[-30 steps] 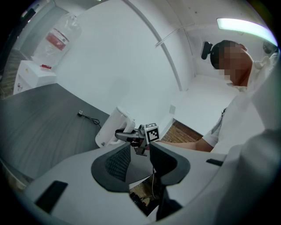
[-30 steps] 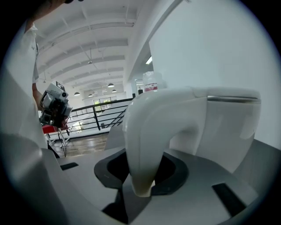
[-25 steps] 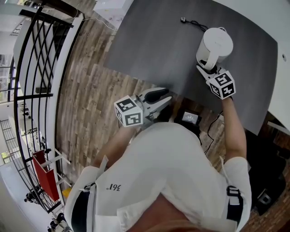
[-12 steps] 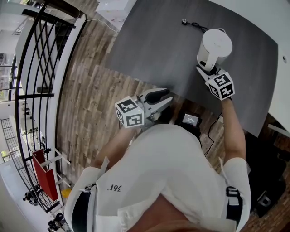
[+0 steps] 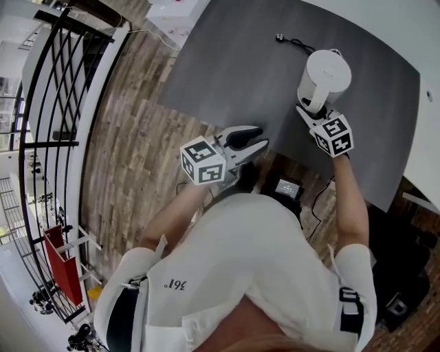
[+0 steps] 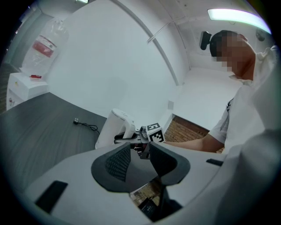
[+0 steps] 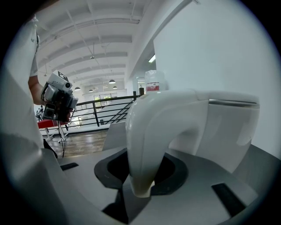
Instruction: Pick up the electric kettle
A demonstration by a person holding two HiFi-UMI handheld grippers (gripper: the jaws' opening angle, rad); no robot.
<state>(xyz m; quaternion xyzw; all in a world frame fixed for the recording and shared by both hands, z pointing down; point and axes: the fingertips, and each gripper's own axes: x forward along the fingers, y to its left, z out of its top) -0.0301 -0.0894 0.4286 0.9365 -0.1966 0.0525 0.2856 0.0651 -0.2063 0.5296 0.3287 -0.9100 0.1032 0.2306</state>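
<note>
The white electric kettle (image 5: 326, 74) stands on the dark grey table (image 5: 234, 62) toward its far right. My right gripper (image 5: 309, 110) comes at it from the near side and is shut on the kettle's curved handle (image 7: 147, 132), which fills the space between the black pads. The kettle's body (image 7: 228, 127) rises just behind. My left gripper (image 5: 258, 137) hovers at the table's near edge, left of the kettle, open with nothing between its fingers. From the left gripper view, the kettle (image 6: 115, 127) and the right gripper's marker cube (image 6: 154, 131) show beyond the left gripper (image 6: 139, 151).
A black power cord with plug (image 5: 290, 40) lies on the table behind the kettle. A white cabinet (image 5: 168, 10) stands beyond the table's far left corner. A black railing (image 5: 48, 103) runs along the left. A dark device (image 5: 287, 184) sits on the wooden floor under the table's edge.
My left gripper has drifted slightly toward the table's edge and rolled a little. The right gripper stays shut on the kettle's handle, and the kettle has not moved.
</note>
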